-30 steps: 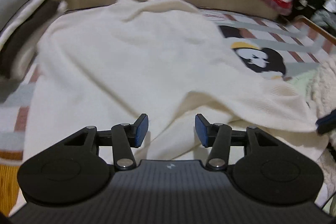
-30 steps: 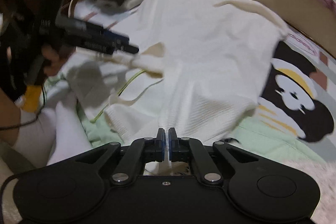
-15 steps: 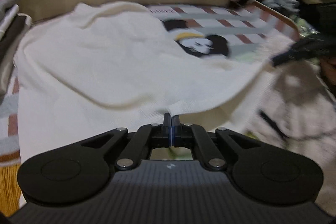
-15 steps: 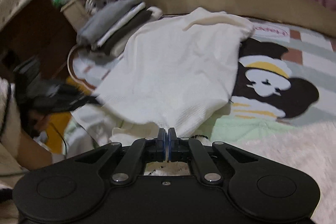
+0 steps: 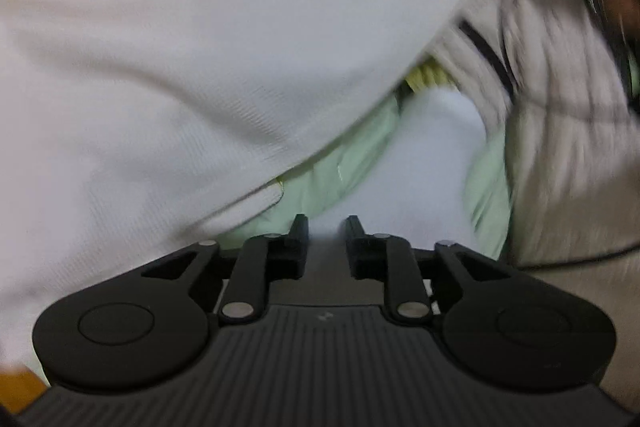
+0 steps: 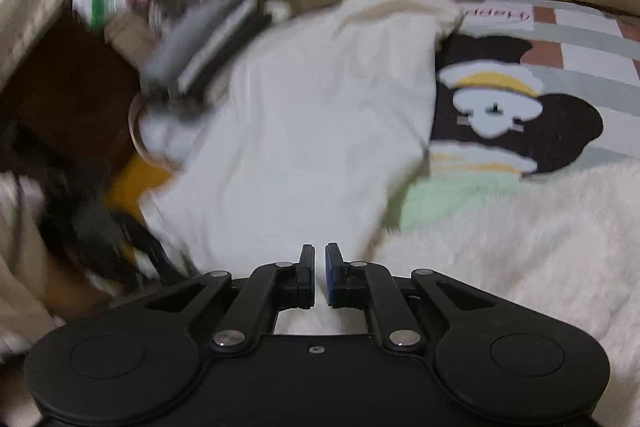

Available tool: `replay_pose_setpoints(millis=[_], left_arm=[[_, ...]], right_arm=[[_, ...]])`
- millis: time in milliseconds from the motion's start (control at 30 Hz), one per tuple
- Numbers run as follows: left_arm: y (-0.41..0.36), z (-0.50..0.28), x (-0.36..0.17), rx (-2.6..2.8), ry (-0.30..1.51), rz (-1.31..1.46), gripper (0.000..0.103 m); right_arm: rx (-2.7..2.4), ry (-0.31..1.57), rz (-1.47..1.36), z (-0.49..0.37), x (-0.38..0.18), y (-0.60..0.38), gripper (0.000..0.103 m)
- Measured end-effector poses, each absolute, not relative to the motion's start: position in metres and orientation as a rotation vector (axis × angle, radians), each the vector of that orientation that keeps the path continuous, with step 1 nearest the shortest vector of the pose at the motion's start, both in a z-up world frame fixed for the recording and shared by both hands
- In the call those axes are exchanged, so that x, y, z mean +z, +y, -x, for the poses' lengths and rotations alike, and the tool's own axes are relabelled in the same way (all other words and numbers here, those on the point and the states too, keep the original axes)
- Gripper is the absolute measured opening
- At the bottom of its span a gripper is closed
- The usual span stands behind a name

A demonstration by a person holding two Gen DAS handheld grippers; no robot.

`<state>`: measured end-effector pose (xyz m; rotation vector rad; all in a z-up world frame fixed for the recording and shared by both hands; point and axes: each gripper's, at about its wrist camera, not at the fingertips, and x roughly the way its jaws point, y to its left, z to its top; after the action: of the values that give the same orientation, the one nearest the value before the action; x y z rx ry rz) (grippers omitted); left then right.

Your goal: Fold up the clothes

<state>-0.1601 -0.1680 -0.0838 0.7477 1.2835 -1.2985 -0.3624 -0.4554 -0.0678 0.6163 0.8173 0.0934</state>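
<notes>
A cream white garment (image 6: 316,131) lies folded on the bed, seen in the right wrist view ahead and left of centre. In the left wrist view the same garment (image 5: 180,59) fills the upper left, blurred. My left gripper (image 5: 325,227) is partly open and empty, just right of the garment's near edge, over pale green and white cloth. My right gripper (image 6: 319,259) stands slightly open with a narrow gap at the garment's near edge; nothing shows between the pads.
A stack of folded grey and white clothes (image 6: 208,31) sits at the back left. The bedsheet has a black cartoon print (image 6: 508,115). A fluffy white blanket (image 6: 520,239) lies at right. A person's light jacket (image 5: 568,115) is at right.
Both grippers were shut on the garment's edge half a second ago; now both have opened and let it go. The garment has been folded over leftwards. The left view swung right and down.
</notes>
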Motion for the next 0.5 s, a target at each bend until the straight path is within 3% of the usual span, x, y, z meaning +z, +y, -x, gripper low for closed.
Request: replay_pose_setpoints(millis=[100,167,200,233,367,500], left_arm=[[-0.171,0.150,-0.051,-1.268,1.174,-0.830,0.036],[-0.178,0.122,-0.021,-1.162,1.138,-0.803,0.043],[-0.184,0.106,-0.006,-1.088,1.120,-0.793,0.045],[-0.192,0.089,0.010,-1.009,1.102,-0.784,0.045],[-0.221,0.044,0.059,-0.745,1.067,-0.801,0.042],[-0.271,0.047,0.047,-0.726,0.949,-0.839,0.044]], right_arm=[[0.094,0.694,-0.710,0.358,-0.039,-0.485,0.013],[0.095,0.612,-0.721,0.344,-0.016,-0.507,0.025],[0.088,0.587,-0.710,0.334,-0.006,-0.516,0.037],[0.078,0.559,-0.693,0.319,0.003,-0.524,0.038],[0.119,0.391,-0.787,0.253,0.026,-0.569,0.037],[0.187,0.298,-1.028,0.190,0.018,-0.621,0.033]])
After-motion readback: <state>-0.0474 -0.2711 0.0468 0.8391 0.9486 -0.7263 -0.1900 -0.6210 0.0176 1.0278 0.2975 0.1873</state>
